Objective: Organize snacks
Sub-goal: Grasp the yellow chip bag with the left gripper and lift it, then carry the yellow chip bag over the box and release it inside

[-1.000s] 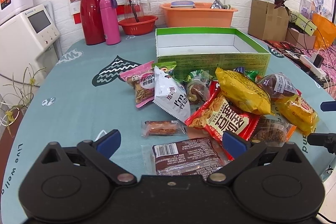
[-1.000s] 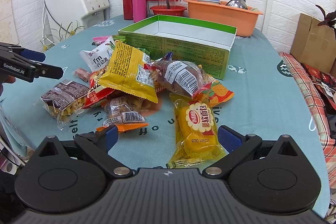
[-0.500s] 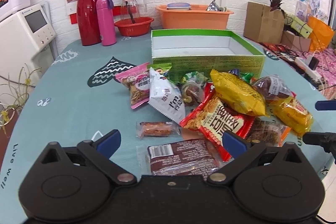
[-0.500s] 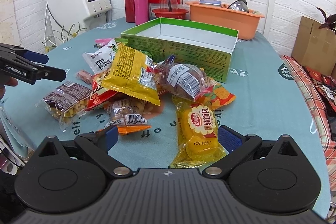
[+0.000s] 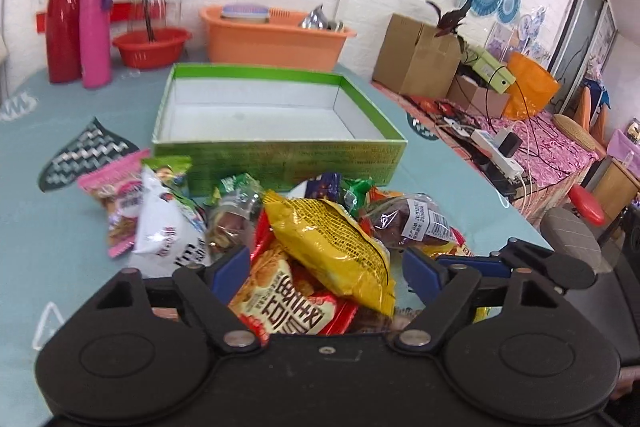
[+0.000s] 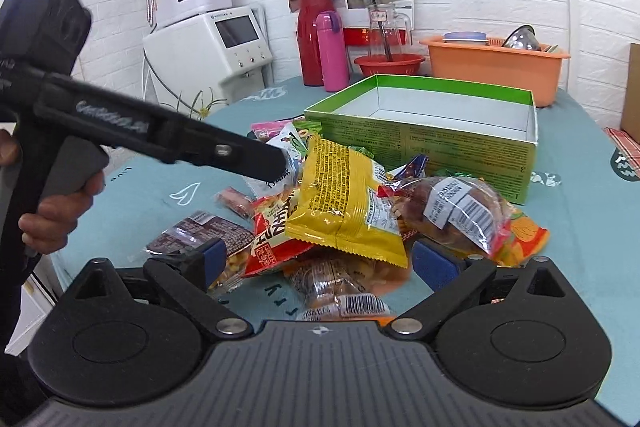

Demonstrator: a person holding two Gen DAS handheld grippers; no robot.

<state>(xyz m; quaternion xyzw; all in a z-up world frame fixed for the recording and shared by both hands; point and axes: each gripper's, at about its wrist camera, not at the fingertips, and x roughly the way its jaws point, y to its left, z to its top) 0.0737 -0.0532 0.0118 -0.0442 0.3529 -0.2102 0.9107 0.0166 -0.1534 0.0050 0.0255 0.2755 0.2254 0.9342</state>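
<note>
Teal table, snack pile in front of the green box.
Both grippers, left and right, gape wide and empty; the yellow packet lies between each pair of jaws.

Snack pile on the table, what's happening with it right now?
A person is holding two grippers over the snack pile. The left gripper and right gripper are both open around the yellow bag, gripping nothing. The green box behind the pile is empty, so no snacks have been sorted.
</note>
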